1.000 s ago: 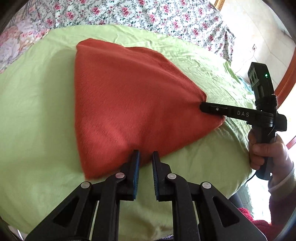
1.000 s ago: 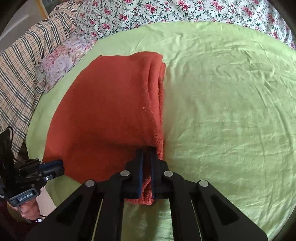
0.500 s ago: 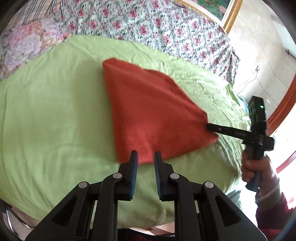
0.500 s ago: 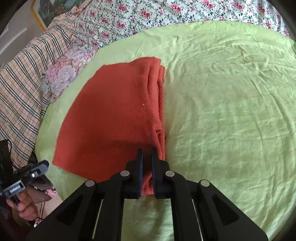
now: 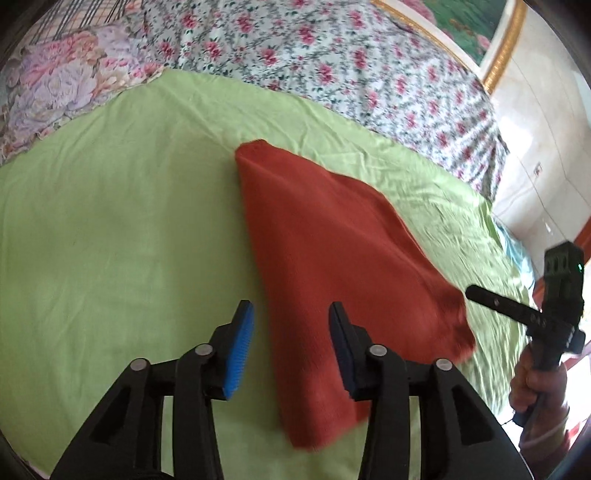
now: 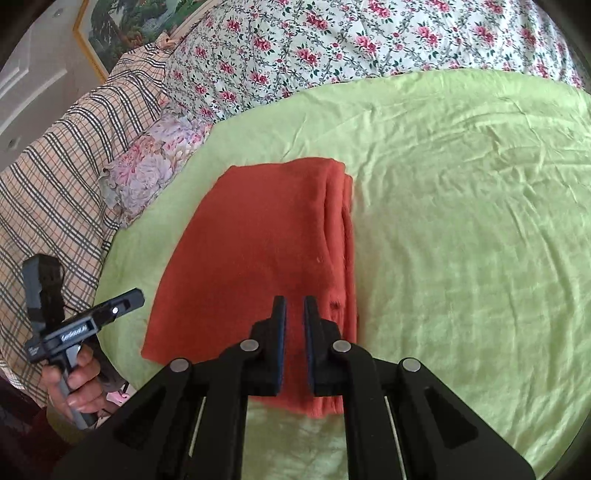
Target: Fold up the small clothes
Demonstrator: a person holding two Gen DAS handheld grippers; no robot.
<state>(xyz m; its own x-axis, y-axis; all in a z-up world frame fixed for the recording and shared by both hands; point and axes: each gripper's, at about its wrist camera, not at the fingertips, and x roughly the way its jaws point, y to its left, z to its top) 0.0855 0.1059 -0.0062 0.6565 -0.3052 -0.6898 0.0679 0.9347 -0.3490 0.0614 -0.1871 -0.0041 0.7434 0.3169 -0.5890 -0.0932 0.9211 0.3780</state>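
Lying folded on the green sheet (image 6: 461,229): one red garment (image 5: 332,266).
Left hand-held gripper (image 5: 291,328) spread wide, holding nothing; right hand-held gripper (image 6: 294,317) slightly apart, empty above it.

Green sheet (image 6: 461,221), floral quilt (image 5: 332,66), plaid blanket (image 6: 55,177), framed pic (image 6: 122,33).

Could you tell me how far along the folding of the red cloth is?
Done: the red cloth lies folded flat on the green sheet, layered edges stacked along one side. In hand: nothing; the left gripper hovers with jaws wide, the right gripper with jaws slightly apart, empty. Left: perhaps one more fold or tidying.
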